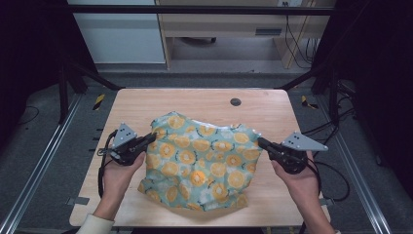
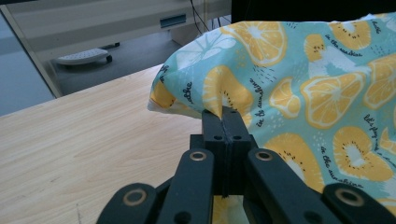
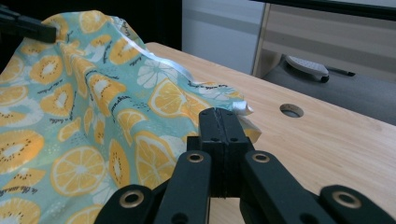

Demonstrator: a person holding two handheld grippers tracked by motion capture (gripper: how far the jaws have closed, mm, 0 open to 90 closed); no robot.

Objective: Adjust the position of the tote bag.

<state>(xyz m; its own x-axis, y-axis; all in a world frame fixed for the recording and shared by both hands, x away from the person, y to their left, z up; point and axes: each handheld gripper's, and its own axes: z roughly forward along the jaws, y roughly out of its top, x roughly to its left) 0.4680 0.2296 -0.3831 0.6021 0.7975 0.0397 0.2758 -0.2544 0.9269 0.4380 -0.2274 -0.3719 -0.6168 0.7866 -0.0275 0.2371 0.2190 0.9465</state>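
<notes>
You have the cloth (image 1: 202, 163) — a teal piece printed with orange slices — lying rumpled on the middle of the wooden table (image 1: 146, 102), its side edges lifted and its near part resting on the wood.

Left gripper (image 1: 150, 139): jaws together, clamped on a small pinch of the cloth's left edge; in the left gripper view the fabric puckers up just above the closed jaws. Right gripper (image 1: 263, 143): jaws together, clamped on the cloth's right edge near a white hem (image 3: 240, 108), with very little fabric showing past the tips.

Risks, as judged from this position:

- Slip at the right side. The bite there looks shallow, at the very hem. If you pull the two hands apart sharply, that edge could slide out and the cloth would drop on one side.
- Uneven tension. The cloth sags and folds between your hands. Raise one hand ahead of the other and the slack will swing, leaving a twisted fold rather than a flat sheet.
- Drag on the table. The lower part rests on the wood — pull level instead of up and it may bunch.
- The round hole (image 1: 235, 102) at the far side is well apart from the cloth; no concern there.
</notes>
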